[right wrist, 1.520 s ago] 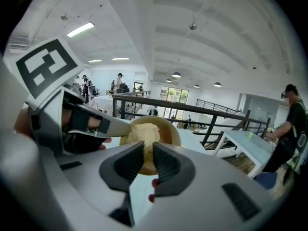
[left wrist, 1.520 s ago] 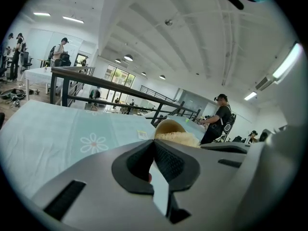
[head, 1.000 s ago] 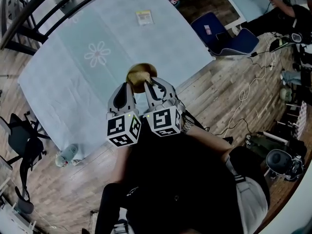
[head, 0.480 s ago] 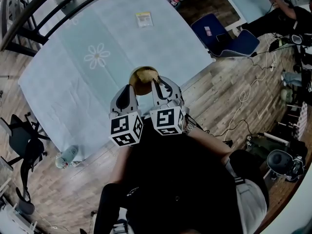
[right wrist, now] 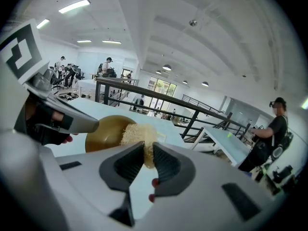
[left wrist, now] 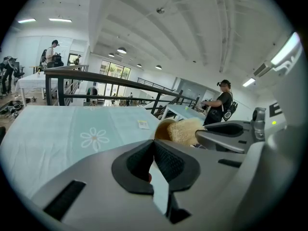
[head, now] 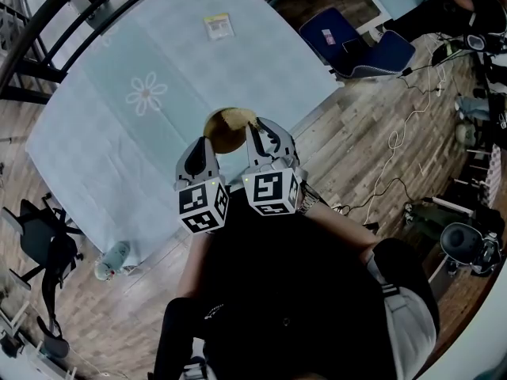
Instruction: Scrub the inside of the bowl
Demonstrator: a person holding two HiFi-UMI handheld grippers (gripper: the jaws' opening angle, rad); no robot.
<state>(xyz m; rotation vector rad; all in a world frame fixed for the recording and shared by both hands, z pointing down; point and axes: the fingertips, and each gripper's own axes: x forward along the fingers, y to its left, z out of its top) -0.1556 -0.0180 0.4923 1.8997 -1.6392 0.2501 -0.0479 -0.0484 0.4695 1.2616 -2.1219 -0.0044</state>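
— What does the head view give?
— A round, smooth, golden-brown bowl (head: 220,133), held in the air over the near edge of the pale blue bench (head: 119,157). The left gripper (head: 207,142) and the right gripper (head: 255,129) meet it there. A rough, straw-coloured scrubber (head: 238,118) lies at its rim.
— And the left gripper view?
— Its jaws are closed on the thin bowl wall. Only a part of the rim shows past them.
— The right gripper view?
— There the jaws clamp the fibrous scrubber, which presses against the glossy bowl. The bowl is tipped, its mouth toward the scrubber, and being round it has no long axis. The head view shows neither grip clearly.
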